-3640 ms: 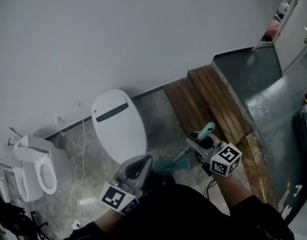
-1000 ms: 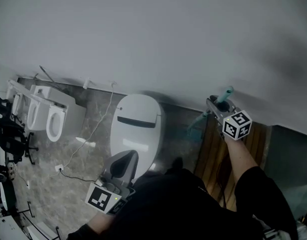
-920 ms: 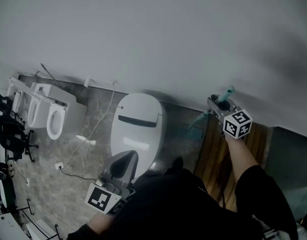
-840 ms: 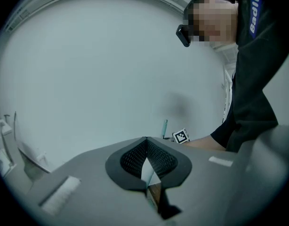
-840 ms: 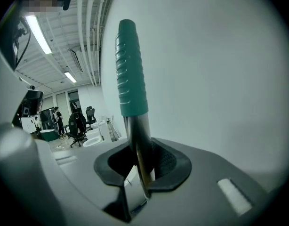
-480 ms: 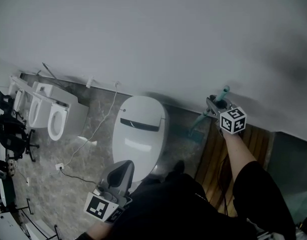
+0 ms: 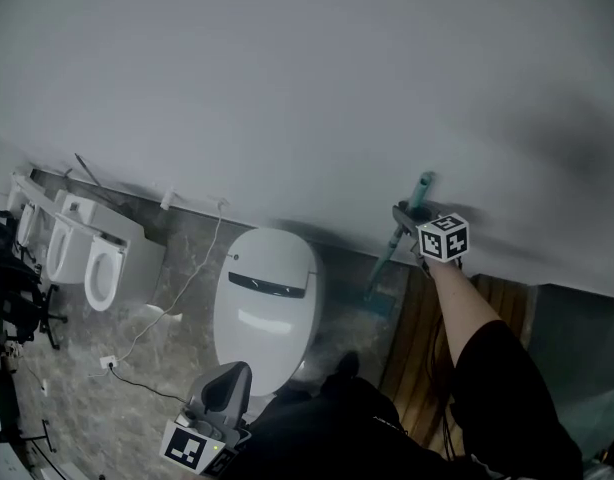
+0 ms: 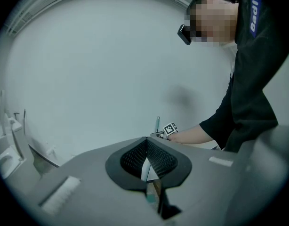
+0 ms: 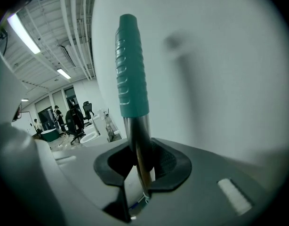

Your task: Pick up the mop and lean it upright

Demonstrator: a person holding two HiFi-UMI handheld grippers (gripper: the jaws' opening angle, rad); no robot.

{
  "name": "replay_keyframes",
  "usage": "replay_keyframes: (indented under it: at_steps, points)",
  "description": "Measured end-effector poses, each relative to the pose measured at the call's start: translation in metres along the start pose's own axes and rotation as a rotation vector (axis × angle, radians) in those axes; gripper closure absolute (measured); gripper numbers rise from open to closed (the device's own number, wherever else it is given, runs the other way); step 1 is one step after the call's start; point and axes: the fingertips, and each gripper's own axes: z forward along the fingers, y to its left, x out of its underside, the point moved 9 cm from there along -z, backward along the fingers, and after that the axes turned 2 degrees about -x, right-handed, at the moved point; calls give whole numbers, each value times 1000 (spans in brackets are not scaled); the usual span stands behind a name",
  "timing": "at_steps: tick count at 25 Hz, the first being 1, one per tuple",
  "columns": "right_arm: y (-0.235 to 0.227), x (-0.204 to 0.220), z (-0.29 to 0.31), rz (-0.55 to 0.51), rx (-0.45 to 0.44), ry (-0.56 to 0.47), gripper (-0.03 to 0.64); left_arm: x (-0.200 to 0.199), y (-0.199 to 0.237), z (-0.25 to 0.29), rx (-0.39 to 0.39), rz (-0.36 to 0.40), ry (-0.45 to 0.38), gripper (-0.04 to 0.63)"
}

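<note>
Head view: mop (image 7: 385, 261) near-upright, handle end up, clamped in right hand-held gripper (image 7: 409, 215).

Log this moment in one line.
right claw: shut on mop handle | mop: upright by wall | left claw: shut, empty, low by toilet

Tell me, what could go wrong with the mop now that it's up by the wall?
1. The right hand-held gripper pinches the mop only on its thin, smooth pole, just under the teal grip, so the pole might slip or twist.
2. The mop head sits on a smooth-looking floor. Once leaned on the bare wall, it may slide out, and the mop could topple toward the toilet.
</note>
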Motion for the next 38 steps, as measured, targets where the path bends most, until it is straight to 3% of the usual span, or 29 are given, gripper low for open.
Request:
replay_keyframes:
  at_steps: [7, 12, 16, 19, 24, 30, 38]
  points:
    - [-14, -5, 8, 120, 67, -34, 521, 2, 2, -8, -23, -11, 7, 575]
    - [-18, -1, 10, 246, 52, -92, 492, 5, -1, -15, -32, -14, 22, 575]
    - [-19, 10, 10, 294, 82, -88, 401, 9, -4, -22, -33, -18, 37, 575]
    - [-19, 28, 9, 301, 129, -80, 285, 13, -4, -27, -33, -19, 50, 575]
    - [-7, 64, -12, 345, 165, -113, 278, 19, 0, -34, -1, 1, 50, 575]
    - [48, 129, -68, 332, 217, -57, 281, 26, 10, -51, 74, 4, 6, 575]
    - [205, 194, -123, 371, 280, -51, 380, 49, 51, -123, 213, -2, -109, 575]
